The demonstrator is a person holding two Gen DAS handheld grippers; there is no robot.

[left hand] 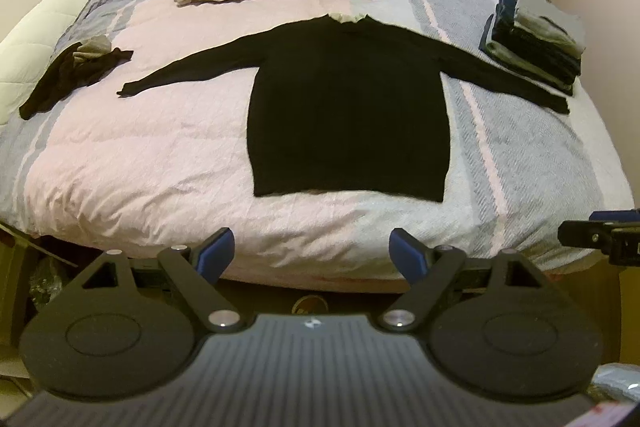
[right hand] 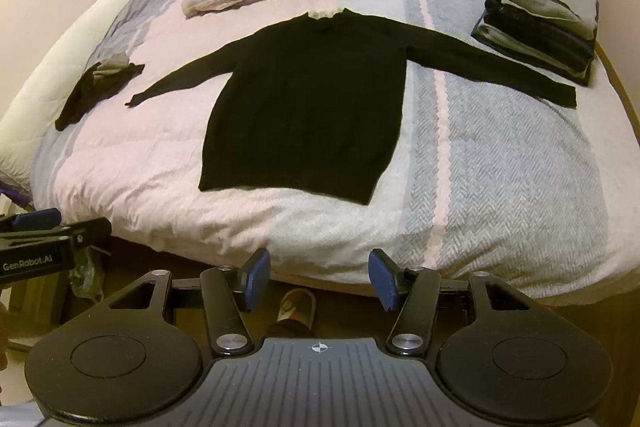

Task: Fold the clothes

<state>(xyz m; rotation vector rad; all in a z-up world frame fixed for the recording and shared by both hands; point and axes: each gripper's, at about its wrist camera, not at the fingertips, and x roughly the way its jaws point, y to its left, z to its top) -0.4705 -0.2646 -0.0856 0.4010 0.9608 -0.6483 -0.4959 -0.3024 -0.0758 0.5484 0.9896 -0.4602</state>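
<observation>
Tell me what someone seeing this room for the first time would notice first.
A black sweater lies flat mid-bed, sleeves spread wide. A stack of folded clothes sits by the bed's right edge, and a crumpled dark garment lies near the left edge.

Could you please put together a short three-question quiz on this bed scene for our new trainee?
1. True or false: the black sweater lies spread flat with both sleeves out.
2. The folded stack sits beside the sweater's: A) hem B) sleeve on the picture's right C) collar
3. What does the left gripper hold?

Key: 1 true; 2 B; 3 nothing, since its open jaws hang short of the bed.
</observation>
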